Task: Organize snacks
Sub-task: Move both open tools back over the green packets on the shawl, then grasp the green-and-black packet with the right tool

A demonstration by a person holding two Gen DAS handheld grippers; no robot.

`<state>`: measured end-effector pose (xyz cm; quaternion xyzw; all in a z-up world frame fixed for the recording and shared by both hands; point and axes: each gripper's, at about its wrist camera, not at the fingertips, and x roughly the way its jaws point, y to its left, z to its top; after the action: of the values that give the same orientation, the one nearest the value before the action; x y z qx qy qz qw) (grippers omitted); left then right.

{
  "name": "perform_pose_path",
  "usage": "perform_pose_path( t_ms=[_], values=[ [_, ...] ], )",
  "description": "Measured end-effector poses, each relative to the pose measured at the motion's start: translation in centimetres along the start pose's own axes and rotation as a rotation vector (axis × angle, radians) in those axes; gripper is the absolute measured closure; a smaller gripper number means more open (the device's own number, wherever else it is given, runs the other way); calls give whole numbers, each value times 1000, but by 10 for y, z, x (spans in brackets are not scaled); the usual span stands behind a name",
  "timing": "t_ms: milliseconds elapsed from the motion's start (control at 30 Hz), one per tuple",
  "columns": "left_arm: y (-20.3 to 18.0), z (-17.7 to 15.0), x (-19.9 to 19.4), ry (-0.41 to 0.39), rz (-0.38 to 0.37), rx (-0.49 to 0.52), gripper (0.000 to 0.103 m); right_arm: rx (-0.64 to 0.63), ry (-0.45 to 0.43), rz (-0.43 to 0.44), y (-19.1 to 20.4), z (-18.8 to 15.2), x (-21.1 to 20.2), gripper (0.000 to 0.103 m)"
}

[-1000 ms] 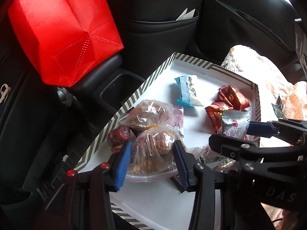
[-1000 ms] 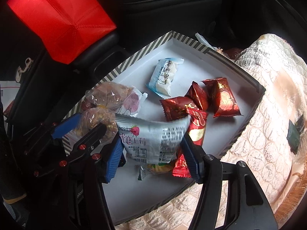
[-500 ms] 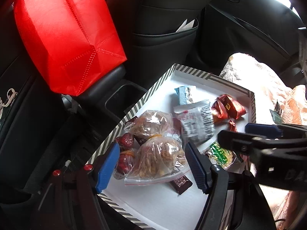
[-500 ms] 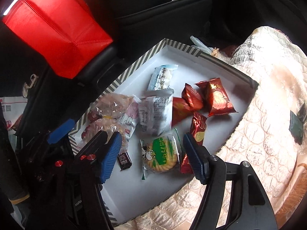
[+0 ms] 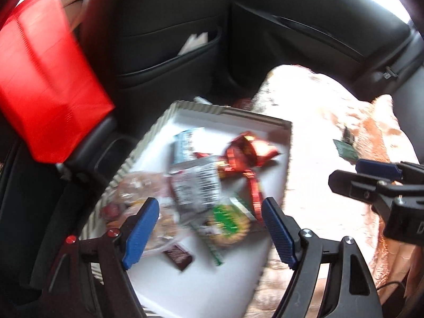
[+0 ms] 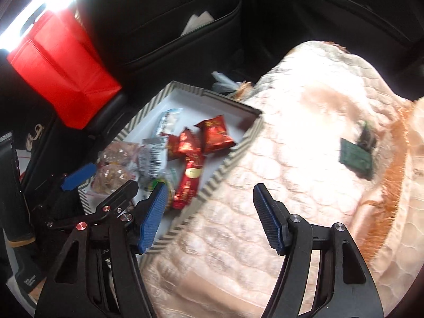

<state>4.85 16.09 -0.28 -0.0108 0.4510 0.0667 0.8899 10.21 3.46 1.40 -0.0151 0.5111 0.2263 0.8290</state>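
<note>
The left gripper (image 5: 212, 222) (jaws just opening, empty) hangs above the snack tray (image 5: 281, 124).

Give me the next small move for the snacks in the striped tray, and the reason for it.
Probably bring the right tongs back over the striped tray and down onto the long red stick packet. Both tongs are open with nothing between them; the left tongs have just been opening above the tray. The snacks lie in a loose jumble, and that packet sits apart near the tray's edge.
</note>
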Motion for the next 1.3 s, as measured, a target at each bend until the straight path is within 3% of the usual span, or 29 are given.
perform_pose_path(
  t_ms=[167, 533, 800, 1100, 1300],
  values=[
    [-33, 10, 4, 16, -58, 48, 21, 52, -11, -41, -43, -4, -15, 36],
    [-106, 33, 26, 34, -102, 171, 21, 189, 13, -147, -144, -6, -27, 36],
    [-147, 51, 52, 66, -136, 213, 21, 307, 26, -156, -192, 5, -24, 36],
    [-162, 54, 77, 116, -142, 212, 21, 351, 61, -150, -227, 48, 13, 36],
    [-165, 59, 92, 137, -137, 206, 21, 353, 128, -191, -258, 68, 51, 36]
  ],
)
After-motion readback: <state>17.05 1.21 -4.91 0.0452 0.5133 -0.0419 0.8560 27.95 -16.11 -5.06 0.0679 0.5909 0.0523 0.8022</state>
